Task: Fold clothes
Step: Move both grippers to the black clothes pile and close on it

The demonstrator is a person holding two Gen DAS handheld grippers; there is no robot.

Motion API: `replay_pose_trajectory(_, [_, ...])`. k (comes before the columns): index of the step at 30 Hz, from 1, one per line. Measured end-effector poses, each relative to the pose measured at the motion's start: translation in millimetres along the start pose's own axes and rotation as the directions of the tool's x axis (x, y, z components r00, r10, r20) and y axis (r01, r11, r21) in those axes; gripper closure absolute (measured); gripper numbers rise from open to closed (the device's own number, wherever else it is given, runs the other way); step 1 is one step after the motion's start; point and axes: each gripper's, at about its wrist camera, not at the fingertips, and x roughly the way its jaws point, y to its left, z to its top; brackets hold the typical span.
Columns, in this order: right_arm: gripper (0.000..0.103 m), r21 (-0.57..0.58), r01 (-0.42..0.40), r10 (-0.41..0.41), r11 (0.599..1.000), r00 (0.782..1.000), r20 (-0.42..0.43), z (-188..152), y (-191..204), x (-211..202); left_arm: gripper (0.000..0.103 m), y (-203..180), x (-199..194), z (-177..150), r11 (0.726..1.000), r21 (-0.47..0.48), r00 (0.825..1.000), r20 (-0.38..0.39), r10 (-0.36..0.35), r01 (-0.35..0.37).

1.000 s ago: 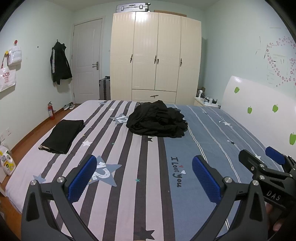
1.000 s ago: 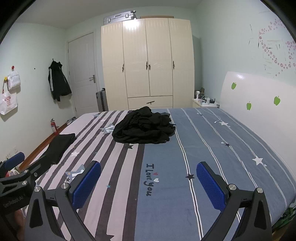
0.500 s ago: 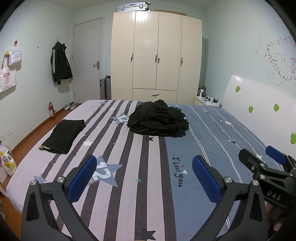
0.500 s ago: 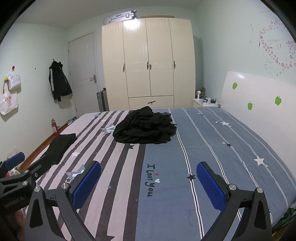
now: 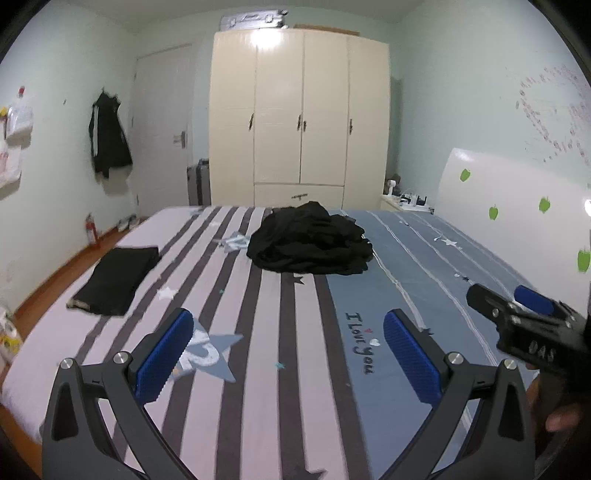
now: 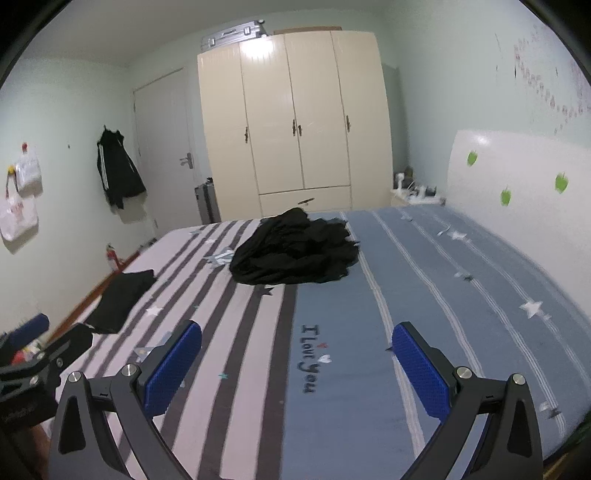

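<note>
Left wrist view: the left gripper point(image 5: 288, 354) is closest, with its two blue pads point(image 5: 164, 356) spread wide and nothing between them. It hangs above the bed point(image 5: 258, 369), over the striped cover with the big star. At the right edge the right gripper point(image 5: 524, 325) pokes in, held by a hand point(image 5: 554, 413). Farther out on the left side of the bed lies a flat, folded black piece of clothing point(image 5: 116, 278). Past the middle of the bed sits a messy pile of black clothes point(image 5: 310, 243), well apart from both grippers. Behind the bed stands a tall cream wardrobe point(image 5: 299, 110) with a suitcase point(image 5: 253, 18) on top. A black jacket point(image 5: 109, 138) hangs on the left wall.

In the right wrist view, the right gripper point(image 6: 297, 363) is also spread wide and holds nothing. It floats over the words "I Love You" point(image 6: 314, 360) on the blue part of the cover. The left gripper point(image 6: 40, 354) shows at the left edge. The pile of black clothes point(image 6: 295, 253) lies ahead, near the far side of the bed point(image 6: 461, 295), and the white headboard point(image 6: 517, 173) is on the right.
</note>
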Motion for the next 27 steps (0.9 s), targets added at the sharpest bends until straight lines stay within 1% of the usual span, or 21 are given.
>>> replay_pose_trajectory(2, [0.001, 0.022, -0.005, 0.006, 1.000, 1.000, -0.019, -11.0, -0.5, 24.3, 0.001, 9.0, 28.8, -13.6, 1.000, 0.005, 1.000, -0.017, -0.008, 0.008])
replay_pose_trajectory(6, [0.001, 0.019, 0.061, -0.060, 0.998, 0.996, -0.062, -38.6, 5.0, 94.5, 0.001, 40.3, 111.4, -35.4, 0.997, -0.035, 0.994, -0.083, -0.065, 0.062])
replay_pose_trajectory(8, [0.001, 0.000, 0.096, -0.096, 0.995, 0.994, -0.061, -47.7, 11.1, 128.6, 0.001, 55.3, 142.9, -36.2, 0.994, -0.087, 0.992, -0.099, -0.080, 0.072])
replay_pose_trajectory(11, [0.001, 0.029, 0.099, -0.096, 0.995, 0.990, -0.103, -47.1, 8.7, 172.3, 0.001, 72.5, 180.1, -25.4, 0.977, -0.190, 0.982, -0.144, -0.125, 0.097])
replay_pose_trajectory(13, [0.001, 0.060, 0.094, -0.084, 0.994, 0.985, -0.152, -40.3, 3.0, 192.8, 0.001, 71.7, 200.6, -12.3, 0.976, -0.207, 0.975, -0.197, -0.104, 0.062])
replay_pose_trajectory(15, [0.001, 0.092, 0.081, -0.059, 0.992, 0.974, -0.218, -28.8, -5.0, 208.5, 0.001, 62.5, 219.6, 3.7, 0.984, -0.173, 0.969, -0.239, -0.069, 0.028])
replay_pose_trajectory(17, [0.001, 0.094, 0.069, -0.042, 0.993, 0.963, -0.265, -13.4, -12.9, 225.2, 0.001, 49.2, 236.2, 18.6, 0.992, -0.128, 0.971, -0.237, -0.025, -0.006])
replay_pose_trajectory(18, [0.001, 0.086, 0.072, -0.046, 0.994, 0.960, -0.275, -5.0, -15.6, 236.0, 0.001, 44.0, 247.6, 24.4, 0.993, -0.115, 0.971, -0.240, -0.019, -0.009])
replay_pose_trajectory(21, [0.001, 0.062, 0.081, -0.058, 0.995, 0.951, -0.304, 20.1, -23.7, 268.4, 0.001, 31.4, 287.5, 39.2, 0.995, -0.095, 0.964, -0.265, -0.034, 0.009])
replay_pose_trajectory(25, [0.001, 0.038, 0.093, -0.075, 0.995, 0.938, -0.337, 53.0, -34.9, 314.0, 0.001, 26.5, 356.3, 69.8, 0.995, -0.090, 0.956, -0.284, -0.073, 0.050])
replay_pose_trajectory(27, [0.001, 0.048, 0.105, -0.083, 0.993, 0.937, -0.339, 71.1, -38.6, 347.4, 0.001, 27.4, 390.4, 86.4, 0.994, -0.083, 0.961, -0.263, -0.086, 0.066])
